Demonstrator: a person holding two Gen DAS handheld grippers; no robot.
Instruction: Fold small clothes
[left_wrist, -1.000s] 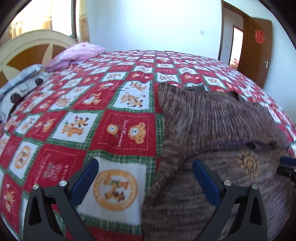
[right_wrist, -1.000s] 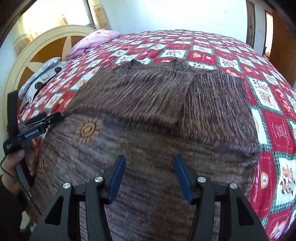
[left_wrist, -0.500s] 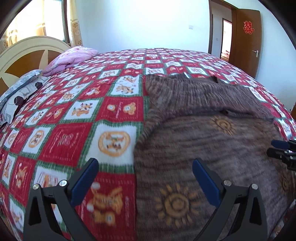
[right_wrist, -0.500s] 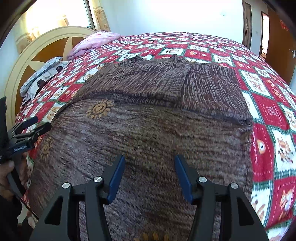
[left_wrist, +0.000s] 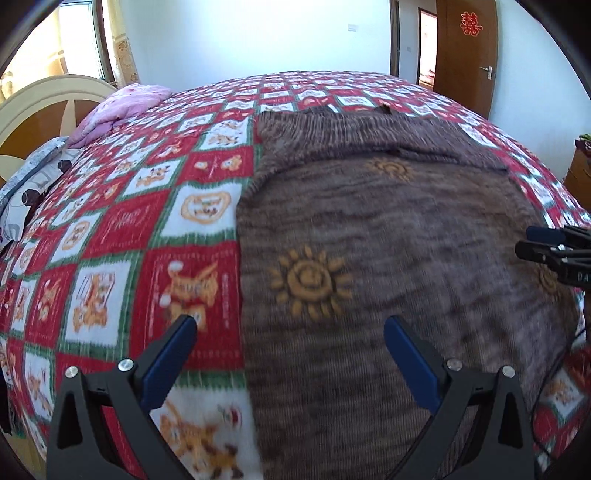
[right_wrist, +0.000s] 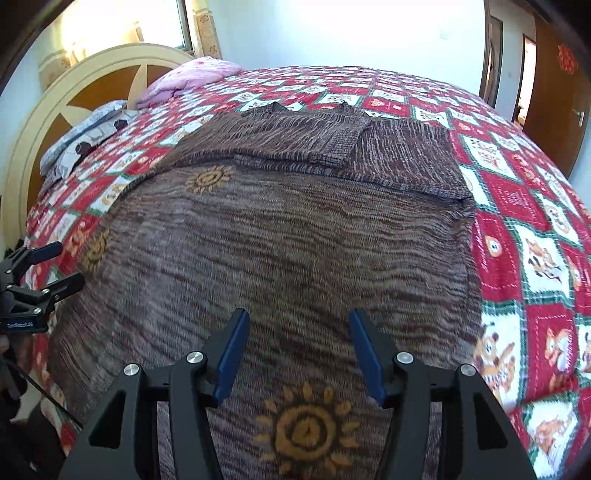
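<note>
A brown knitted sweater (left_wrist: 388, 229) with orange sun motifs lies flat on the bed, its sleeves folded across the upper part; it also shows in the right wrist view (right_wrist: 295, 240). My left gripper (left_wrist: 290, 354) is open and empty above the sweater's near left edge. My right gripper (right_wrist: 295, 354) is open and empty above the sweater's lower middle, near a sun motif (right_wrist: 306, 428). The right gripper also shows at the right edge of the left wrist view (left_wrist: 554, 251), and the left gripper shows at the left edge of the right wrist view (right_wrist: 33, 280).
The bed carries a red, green and white cartoon quilt (left_wrist: 147, 221). A pink blanket (left_wrist: 122, 107) and grey patterned pillows (left_wrist: 33, 184) lie by the cream headboard (right_wrist: 92, 77). A wooden door (left_wrist: 465, 48) stands at the far right.
Both grippers have drawn back toward the sweater's near hem, so more of the sweater and its sun motifs are in view. Both stay open.
</note>
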